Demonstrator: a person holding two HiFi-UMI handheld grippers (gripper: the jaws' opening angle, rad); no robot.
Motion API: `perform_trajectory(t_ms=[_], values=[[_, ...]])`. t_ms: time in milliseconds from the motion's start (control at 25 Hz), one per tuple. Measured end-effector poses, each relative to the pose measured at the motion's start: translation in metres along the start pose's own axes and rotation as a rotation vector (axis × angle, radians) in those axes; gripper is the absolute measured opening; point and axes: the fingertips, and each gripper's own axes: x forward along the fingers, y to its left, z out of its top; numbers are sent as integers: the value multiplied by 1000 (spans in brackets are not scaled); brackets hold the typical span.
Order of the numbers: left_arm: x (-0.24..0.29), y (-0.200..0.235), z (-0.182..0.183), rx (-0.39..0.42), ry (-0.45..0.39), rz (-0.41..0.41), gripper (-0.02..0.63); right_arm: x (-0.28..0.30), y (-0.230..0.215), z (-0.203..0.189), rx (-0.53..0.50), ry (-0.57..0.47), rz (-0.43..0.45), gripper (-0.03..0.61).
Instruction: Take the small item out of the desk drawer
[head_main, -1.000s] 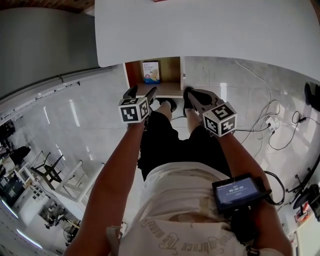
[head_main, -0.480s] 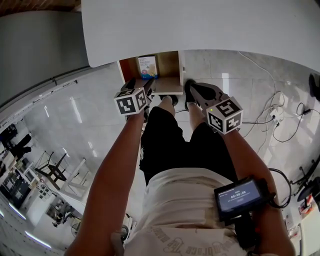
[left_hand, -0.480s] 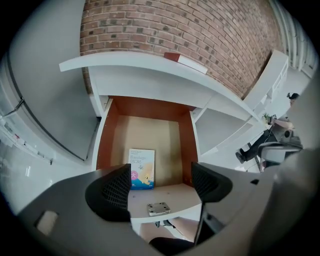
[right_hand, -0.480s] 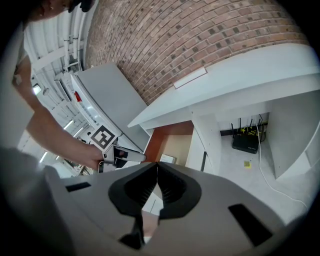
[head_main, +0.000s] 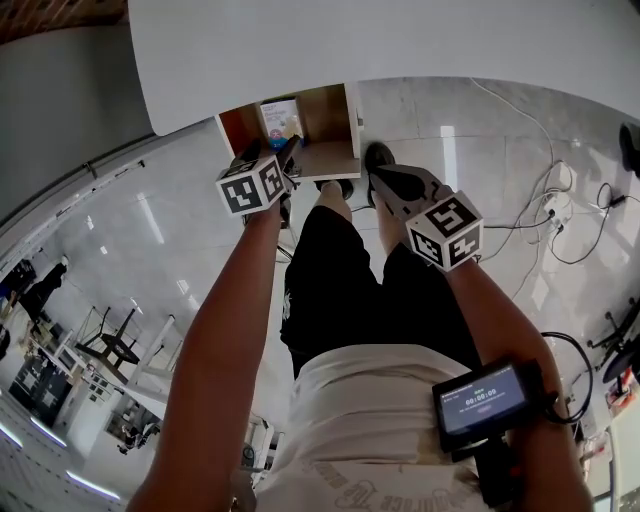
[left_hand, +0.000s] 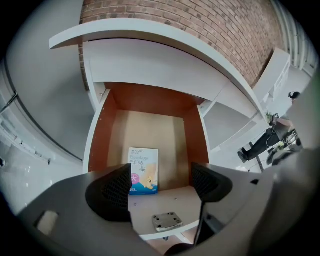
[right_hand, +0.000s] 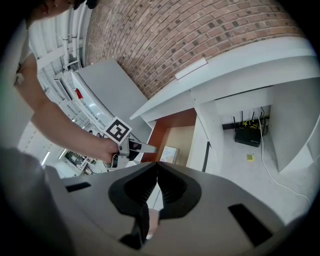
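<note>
Open desk drawer (left_hand: 99, 131) holds a small blue-and-white box (left_hand: 143, 170), seemingly lying flat, its bottom edge cut off by the drawer front. Left gripper (left_hand: 161, 183) hovers near, jaws apart, empty. Right gripper (right_hand: 156, 172) jaws are together.

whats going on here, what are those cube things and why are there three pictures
There is no robot here. A person holds a hand tool with two jaws in each hand, and the patterned cubes are part of those tools.

The head view comes from a camera on the person's head, looking steeply down at a white desk. The other two views come from a camera riding on each tool, looking along its jaws.

Under the desk an open drawer holds a small box, towards its left side. The left gripper points into the drawer with its jaws apart and holds nothing yet. The right gripper has its jaws together and is empty, off to the drawer's right.
</note>
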Motion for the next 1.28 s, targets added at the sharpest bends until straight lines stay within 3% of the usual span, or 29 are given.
perform_trajectory(t_ms=[400,640,920,1280], values=[[24,10,18,-55,-23,-7,367,7,-4,-14,17,12,19,6],[47,14,16,7,39,-8,367,11,-7,-18,18,28,23,6],[62,32,25,-38,22,11,371,7,-16,-24,29,41,10,6],[78,38,32,-25,58,6,379,14,-17,-21,49,31,27,6]])
